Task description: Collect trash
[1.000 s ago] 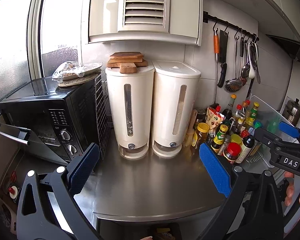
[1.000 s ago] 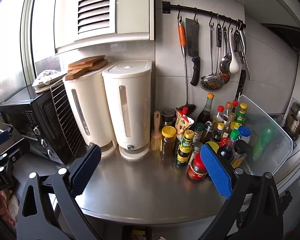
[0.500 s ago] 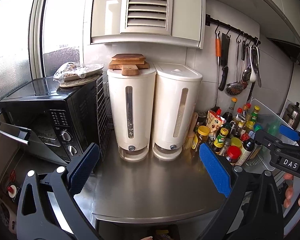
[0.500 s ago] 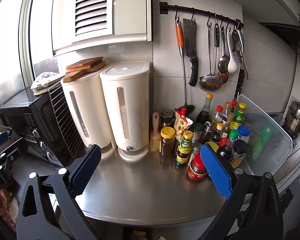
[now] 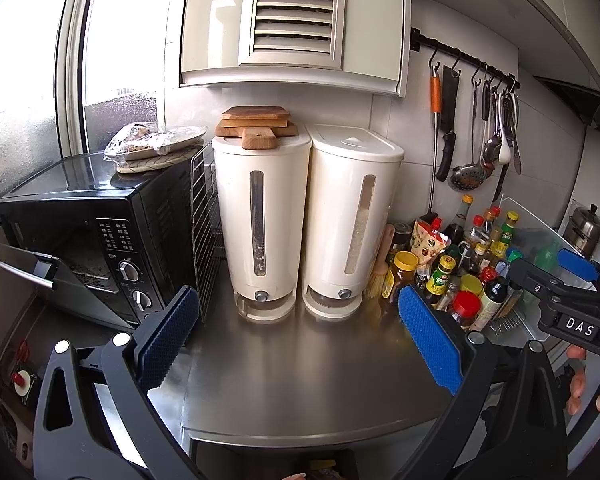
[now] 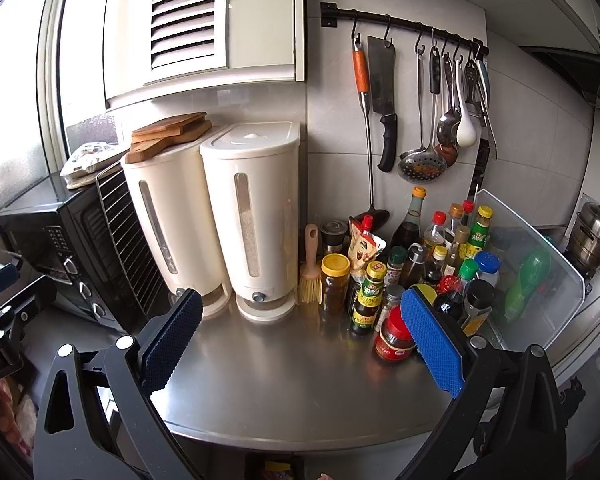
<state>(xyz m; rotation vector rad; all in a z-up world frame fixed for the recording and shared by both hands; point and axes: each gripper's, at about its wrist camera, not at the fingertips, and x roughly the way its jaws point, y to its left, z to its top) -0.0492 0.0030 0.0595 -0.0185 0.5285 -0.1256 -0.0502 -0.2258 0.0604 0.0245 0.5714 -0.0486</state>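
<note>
Plainly, both claws hang wide and empty over the steel tabletop (image 5: 300, 380): the left claw (image 5: 296, 336) faces two white dispensers (image 5: 308, 220) beside an oven (image 5: 88, 236), the right claw (image 6: 300, 336) sits near a red-capped jar (image 6: 394, 336) among the bottles (image 6: 440, 256). No trash can be made out on the bare tabletop; utensils (image 6: 440, 112) hang on the wall.

The small print on the cluster of condiment bottles (image 6: 428, 264) is too tiny to read, and the black countertop oven (image 5: 96, 236) loses its open door (left side) at the frame edge.
</note>
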